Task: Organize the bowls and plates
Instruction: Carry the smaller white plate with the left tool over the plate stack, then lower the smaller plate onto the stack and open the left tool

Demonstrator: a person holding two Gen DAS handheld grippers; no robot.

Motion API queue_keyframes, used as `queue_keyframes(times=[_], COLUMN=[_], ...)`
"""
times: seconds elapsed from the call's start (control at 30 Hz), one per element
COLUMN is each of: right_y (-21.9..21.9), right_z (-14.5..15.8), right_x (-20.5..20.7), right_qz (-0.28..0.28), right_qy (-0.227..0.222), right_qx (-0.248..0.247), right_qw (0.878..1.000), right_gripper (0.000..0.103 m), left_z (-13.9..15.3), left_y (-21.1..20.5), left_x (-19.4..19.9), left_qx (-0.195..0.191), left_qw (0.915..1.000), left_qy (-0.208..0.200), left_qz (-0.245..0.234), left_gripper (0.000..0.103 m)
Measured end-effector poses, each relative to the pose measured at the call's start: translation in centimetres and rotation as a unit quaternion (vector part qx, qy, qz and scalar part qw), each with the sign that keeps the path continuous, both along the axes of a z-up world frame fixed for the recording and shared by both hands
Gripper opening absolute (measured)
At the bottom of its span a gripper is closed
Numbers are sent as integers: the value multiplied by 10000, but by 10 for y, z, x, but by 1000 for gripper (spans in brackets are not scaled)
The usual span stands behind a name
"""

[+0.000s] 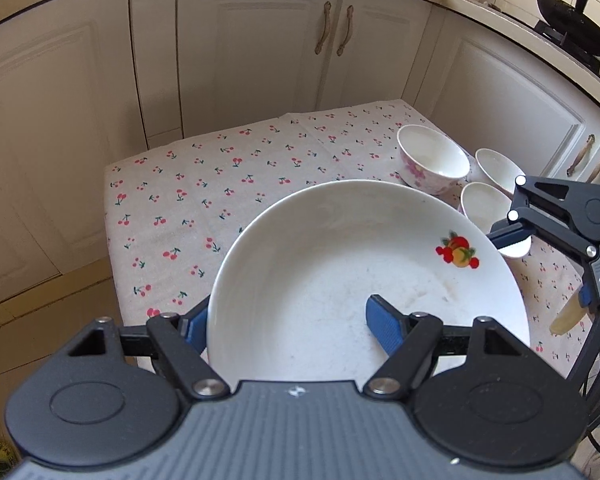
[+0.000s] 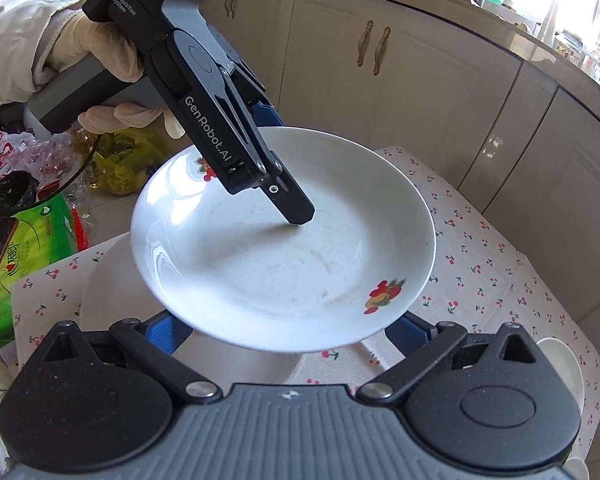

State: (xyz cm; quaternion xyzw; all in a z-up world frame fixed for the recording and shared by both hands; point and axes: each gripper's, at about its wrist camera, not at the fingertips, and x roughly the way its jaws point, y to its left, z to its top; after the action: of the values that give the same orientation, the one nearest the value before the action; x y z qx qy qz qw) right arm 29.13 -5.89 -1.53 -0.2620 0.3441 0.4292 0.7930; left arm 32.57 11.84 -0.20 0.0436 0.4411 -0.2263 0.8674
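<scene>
A white deep plate (image 1: 340, 272) with a fruit print is held above the cherry-print tablecloth (image 1: 204, 200). My left gripper (image 1: 288, 328) is shut on its near rim, one blue finger inside the plate, one outside. In the right wrist view the same plate (image 2: 284, 264) hangs in front of my right gripper (image 2: 288, 332), whose blue fingers stand wide apart under the plate, open. The left gripper (image 2: 284, 196) grips the plate's far rim there. Another white plate (image 2: 104, 300) lies on the table below. A flowered bowl (image 1: 432, 160) and two small white bowls (image 1: 496, 168) stand at the right.
White kitchen cabinets (image 1: 252, 48) surround the small table. A black wok (image 1: 576, 24) sits on the stove at the back right. Bags and packages (image 2: 28, 208) lie on the floor left of the table. A small white bowl (image 2: 568, 368) is by my right gripper.
</scene>
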Motion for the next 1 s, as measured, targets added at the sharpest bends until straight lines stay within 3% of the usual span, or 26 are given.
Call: queue_keyframes(times=[0.47,1.0], right_y=[-15,-14], right_z=[-5,-29], right_x=[-70,-84], right_qz=[-204,-366], right_qy=[127,479], right_qx=[41,-145], right_qw=[9997,9981], right_gripper=[103,103], left_z=[-13,-47], left_y=[-15,-18], left_x=[-57,-59], left_qx=[-130,-220], left_qw=[9997,9985], left_qy=[89,433], left_qz=[-212,-256], left_gripper=[77,77])
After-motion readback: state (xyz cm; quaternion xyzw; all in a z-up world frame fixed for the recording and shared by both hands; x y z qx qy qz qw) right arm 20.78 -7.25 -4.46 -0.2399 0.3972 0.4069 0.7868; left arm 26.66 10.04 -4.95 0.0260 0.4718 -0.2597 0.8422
